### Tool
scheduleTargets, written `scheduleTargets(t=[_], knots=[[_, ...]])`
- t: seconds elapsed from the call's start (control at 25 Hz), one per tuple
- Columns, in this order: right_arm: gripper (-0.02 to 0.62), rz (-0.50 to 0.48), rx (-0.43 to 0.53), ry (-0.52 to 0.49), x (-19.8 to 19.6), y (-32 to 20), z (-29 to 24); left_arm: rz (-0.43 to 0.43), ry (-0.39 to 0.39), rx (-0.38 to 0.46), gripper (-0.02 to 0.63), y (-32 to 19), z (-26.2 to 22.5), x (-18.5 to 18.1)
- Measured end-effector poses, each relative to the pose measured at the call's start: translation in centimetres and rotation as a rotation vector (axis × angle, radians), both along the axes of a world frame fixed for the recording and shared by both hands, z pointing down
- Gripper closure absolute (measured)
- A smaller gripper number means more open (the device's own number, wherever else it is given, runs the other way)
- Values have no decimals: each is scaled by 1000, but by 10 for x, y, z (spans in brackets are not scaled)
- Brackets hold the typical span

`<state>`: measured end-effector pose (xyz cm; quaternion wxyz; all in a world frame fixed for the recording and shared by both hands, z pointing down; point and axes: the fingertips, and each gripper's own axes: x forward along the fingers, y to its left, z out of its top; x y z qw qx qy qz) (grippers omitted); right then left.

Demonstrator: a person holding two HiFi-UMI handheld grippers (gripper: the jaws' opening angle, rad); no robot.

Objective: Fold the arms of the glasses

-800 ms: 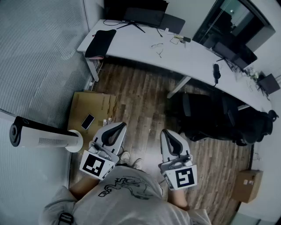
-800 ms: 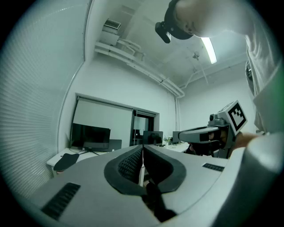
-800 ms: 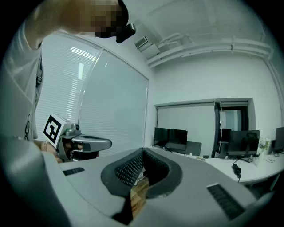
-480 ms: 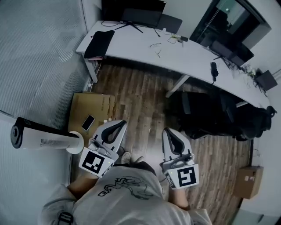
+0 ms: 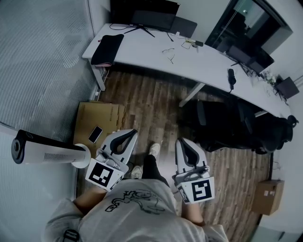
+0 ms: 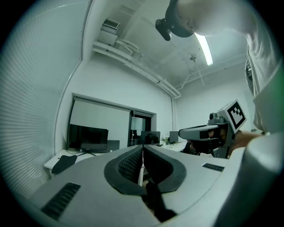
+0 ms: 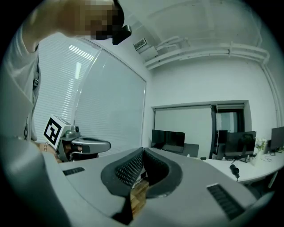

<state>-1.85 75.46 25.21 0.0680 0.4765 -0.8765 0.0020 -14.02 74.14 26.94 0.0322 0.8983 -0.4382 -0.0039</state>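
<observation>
Well back from table point(image 5: 142, 47), glasses point(image 5: 168, 49) lie on it untouched; L gripper point(image 5: 131, 132) & R gripper point(image 5: 181, 141) level, fingers point(image 6: 126, 166) fully shut, nothing held.

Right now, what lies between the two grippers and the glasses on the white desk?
In the head view: the person's shoe, bare wooden floor, then the desk edge before the glasses.

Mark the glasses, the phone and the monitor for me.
glasses point(image 5: 168, 49): head view, on the frame.
phone point(image 5: 95, 134): head view, middle of its screen.
monitor point(image 5: 144, 8): head view, middle of its screen.
</observation>
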Motion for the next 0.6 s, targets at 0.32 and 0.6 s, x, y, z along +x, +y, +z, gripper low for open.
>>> scheduleTargets(t=[0.32,0.6], knots=[[586,9,-4,-8,17,-52,4,-2,-6,-6,584,-48,1,15],[586,11,-1,-17,45,-105,0,-6,-15,-6,584,-105,-7,40]])
